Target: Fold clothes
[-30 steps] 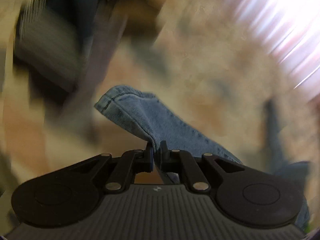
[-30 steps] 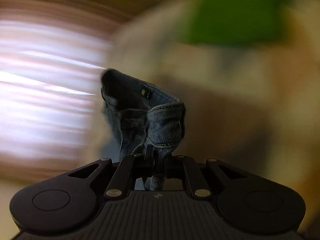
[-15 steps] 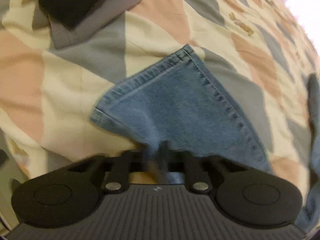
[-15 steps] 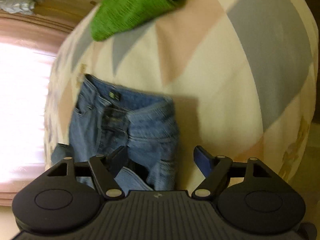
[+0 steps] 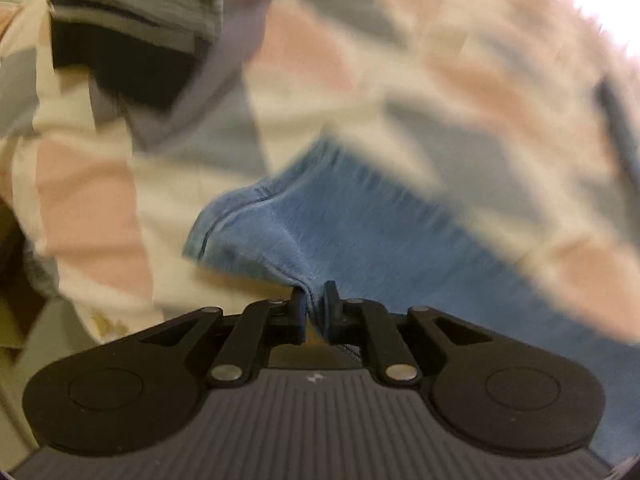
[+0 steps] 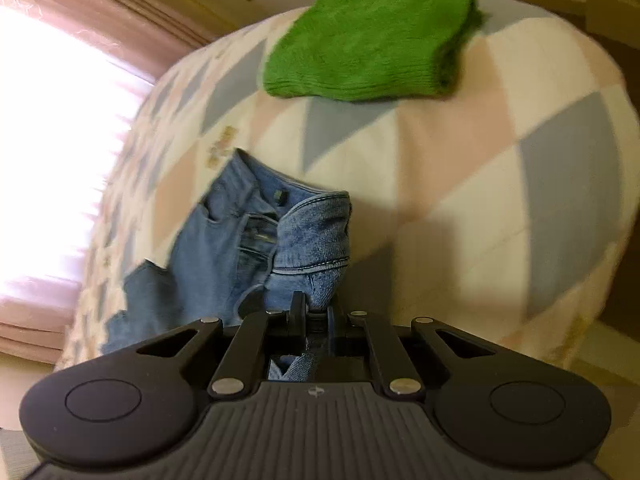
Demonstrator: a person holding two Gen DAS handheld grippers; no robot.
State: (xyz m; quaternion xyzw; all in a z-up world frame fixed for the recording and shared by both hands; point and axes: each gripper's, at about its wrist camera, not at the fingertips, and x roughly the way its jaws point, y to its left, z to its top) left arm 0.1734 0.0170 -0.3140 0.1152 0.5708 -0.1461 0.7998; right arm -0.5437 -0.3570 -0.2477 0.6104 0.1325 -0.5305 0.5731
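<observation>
Both your claws pinch the jeans (image 6: 224, 256): left claw (image 5: 315, 300) at the hem, right claw (image 6: 316, 312) at the waistband, lower centre of each frame.

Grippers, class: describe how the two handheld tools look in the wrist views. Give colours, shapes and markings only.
Both look alike. The left claw and right claw each have thin matte black fingers on black link bars with silver rivets. These pivot from two rounded black lobes with a faint circle on each. Between the lobes sits a ribbed dark grey body with a small pale logo. No cables or sleeves show.

Light-blue jeans (image 6: 224, 248) lie rumpled, waistband open, on the bed
</observation>
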